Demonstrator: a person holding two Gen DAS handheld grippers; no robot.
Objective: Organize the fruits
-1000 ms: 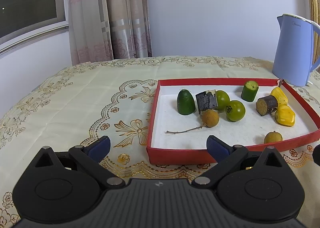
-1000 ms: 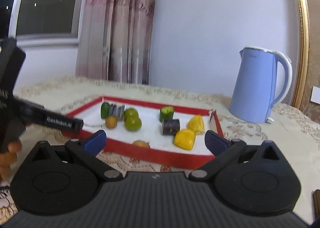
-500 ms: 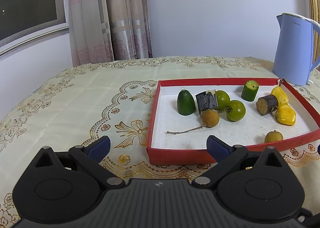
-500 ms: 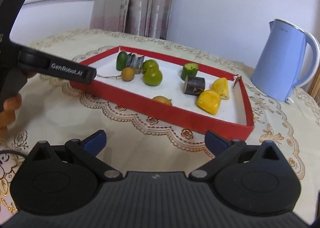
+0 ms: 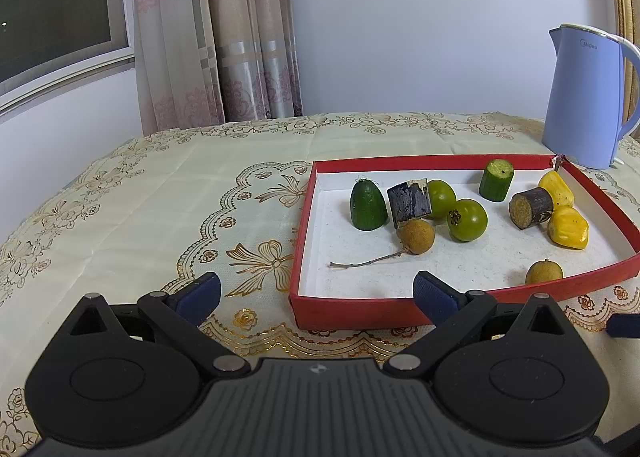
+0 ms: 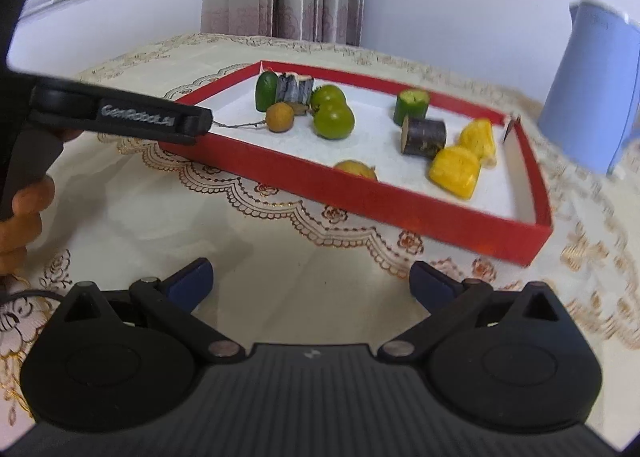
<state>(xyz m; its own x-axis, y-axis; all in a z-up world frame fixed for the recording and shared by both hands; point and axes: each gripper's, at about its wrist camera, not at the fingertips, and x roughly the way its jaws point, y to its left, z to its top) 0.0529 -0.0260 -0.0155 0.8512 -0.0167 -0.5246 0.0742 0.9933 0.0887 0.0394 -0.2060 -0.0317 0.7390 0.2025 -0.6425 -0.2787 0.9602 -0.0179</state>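
The table (image 5: pixel 160 193) is covered with a cream tablecloth (image 5: pixel 120 217) that has gold flower embroidery and scalloped lines. On the cloth stands a shallow red tray (image 5: pixel 352 313) with a white inside. Just behind the tray's far right corner stands a light blue electric kettle (image 5: pixel 580 97), probably touching nothing else.

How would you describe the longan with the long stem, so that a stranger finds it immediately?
Look inside the red tray on the patterned tablecloth. Near its left half, just in front of the dark sugarcane piece, lies a round brown longan. Unlike the other longan by the front wall, it has a long thin twig attached.
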